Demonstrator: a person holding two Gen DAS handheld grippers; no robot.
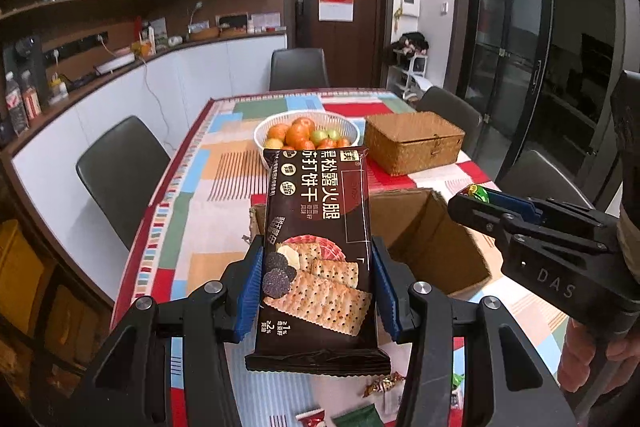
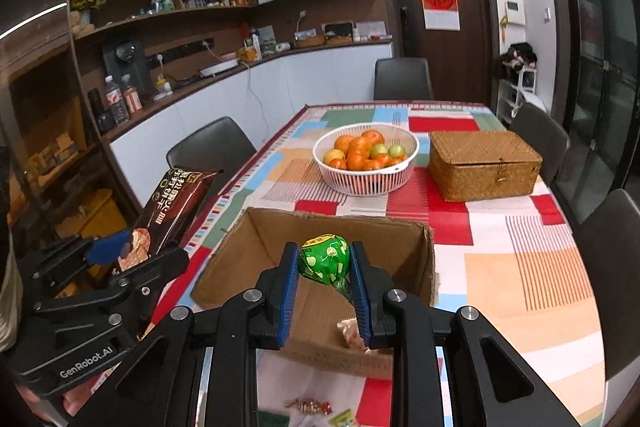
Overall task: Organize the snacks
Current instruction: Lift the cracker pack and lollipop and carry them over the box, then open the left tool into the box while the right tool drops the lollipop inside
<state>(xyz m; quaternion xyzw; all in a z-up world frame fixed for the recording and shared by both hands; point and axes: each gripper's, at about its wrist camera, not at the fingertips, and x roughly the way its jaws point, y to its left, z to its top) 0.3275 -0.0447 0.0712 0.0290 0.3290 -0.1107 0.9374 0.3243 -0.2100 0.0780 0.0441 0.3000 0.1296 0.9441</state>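
Worktop (image 2: 520,267) under a patchwork cloth of red, blue, orange and green blocks. At the near end an open cardboard box (image 2: 400,243), flaps up; a small gold-wrapped sweet (image 2: 352,333) lies inside at its near wall. Beyond the box: a white slatted basket (image 2: 366,183) of oranges and a few green fruit, and to its right a woven lidded hamper (image 2: 486,165), shut. Dark chairs ring the worktop.

Loose wrapped sweets (image 1: 384,383) lie on the cloth on the near side of the box, below both tongs.

Left tongs (image 1: 318,291): partly open, blue pads clamped on the long edges of a dark cracker packet (image 1: 320,251). Packet held in the air at the box's near left corner, long axis running away from the camera, far end tilted up, printed face upward.

Right tongs (image 2: 325,271): nearly closed, gripping a round green-wrapped candy (image 2: 325,259) above the box opening, twisted wrapper tail hanging below.
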